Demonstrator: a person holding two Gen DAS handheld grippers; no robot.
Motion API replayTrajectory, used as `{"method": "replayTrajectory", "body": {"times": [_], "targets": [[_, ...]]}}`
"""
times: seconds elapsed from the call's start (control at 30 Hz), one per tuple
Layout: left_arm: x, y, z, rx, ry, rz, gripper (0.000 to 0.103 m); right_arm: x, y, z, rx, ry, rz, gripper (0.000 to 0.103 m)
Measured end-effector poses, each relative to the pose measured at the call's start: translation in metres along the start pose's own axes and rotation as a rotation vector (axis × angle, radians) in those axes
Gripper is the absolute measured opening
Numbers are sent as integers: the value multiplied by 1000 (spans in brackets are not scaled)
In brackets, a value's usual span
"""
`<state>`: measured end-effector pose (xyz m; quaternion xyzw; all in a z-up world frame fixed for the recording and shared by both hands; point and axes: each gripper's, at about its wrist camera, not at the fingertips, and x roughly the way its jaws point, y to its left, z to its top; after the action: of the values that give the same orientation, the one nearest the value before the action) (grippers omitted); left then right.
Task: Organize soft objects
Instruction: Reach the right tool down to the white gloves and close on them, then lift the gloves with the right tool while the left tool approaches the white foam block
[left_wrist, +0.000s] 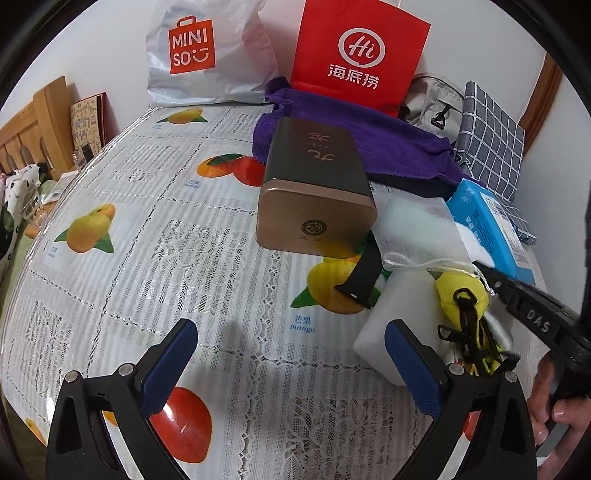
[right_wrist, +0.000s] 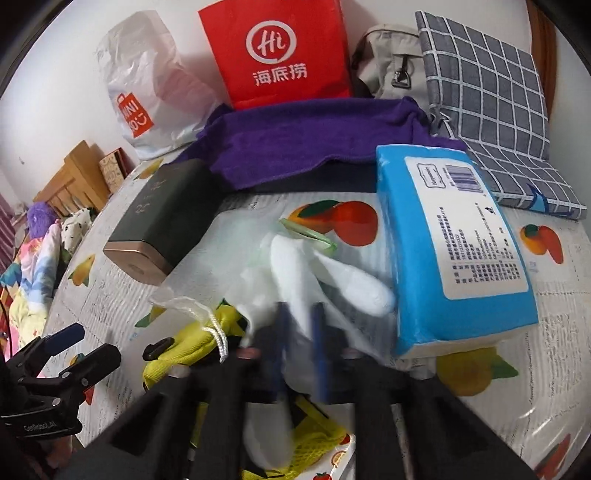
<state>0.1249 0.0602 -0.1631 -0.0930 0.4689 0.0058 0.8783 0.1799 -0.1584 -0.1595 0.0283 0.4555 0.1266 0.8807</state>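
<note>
Right hand-held gripper (right_wrist: 301, 354), bottom centre of right wrist view: pads nearly together, clenched on a white glove (right_wrist: 295, 273); glove fingers (right_wrist: 364, 286) droop forward over the desk (right_wrist: 554, 306); motion blur at the pads, depth of the pinch not readable.

Risk 1: hold looks to be on a thin fold only; judged likely to slide out if swung fast.
Risk 2: white drawstring of a mesh pouch (right_wrist: 207, 317) lies just left of the pads, touching the yellow mesh bag (right_wrist: 184, 347); could snag and drag both along.
Risk 3: blue tissue pack (right_wrist: 454, 243) just right of the glove tips, part overhanging; a sideways sweep may shove it.

Left hand-held gripper (left_wrist: 291, 369), bottom of left wrist view: released, jaws wide, nothing between them, over bare desk; white foam block (left_wrist: 399, 321) beside the right pad.

Mid frame: black watch strap (left_wrist: 364, 275) on the desk; bronze tin box (left_wrist: 314, 184) beyond it, blocks a straight path to the back.

Far, top of frame: purple towel (right_wrist: 295, 144), red paper bag (right_wrist: 280, 55), white plastic bag (right_wrist: 155, 92), checked cushion (right_wrist: 491, 103); crowded, little room left for setting down soft things.
</note>
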Motion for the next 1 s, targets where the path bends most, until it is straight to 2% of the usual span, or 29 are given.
{"method": "replayTrajectory", "body": {"times": [0.27, 0.4, 0.57, 0.77, 1.0], "targets": [[-9, -4, -1, 6, -11, -9, 102, -59, -7, 4, 10, -133, 7, 7], [-15, -10, -5, 36, -18, -48, 102, -91, -17, 0, 20, -181, 3, 7], [-9, -18, -14, 63, 14, -88, 102, -126, -33, -20, 23, -215, -10, 7], [-7, -30, -20, 112, 22, -82, 102, -138, -60, -49, 33, -189, -47, 7], [7, -47, -23, 184, 40, -23, 102, -95, -85, -81, 55, -31, -84, 11]]}}
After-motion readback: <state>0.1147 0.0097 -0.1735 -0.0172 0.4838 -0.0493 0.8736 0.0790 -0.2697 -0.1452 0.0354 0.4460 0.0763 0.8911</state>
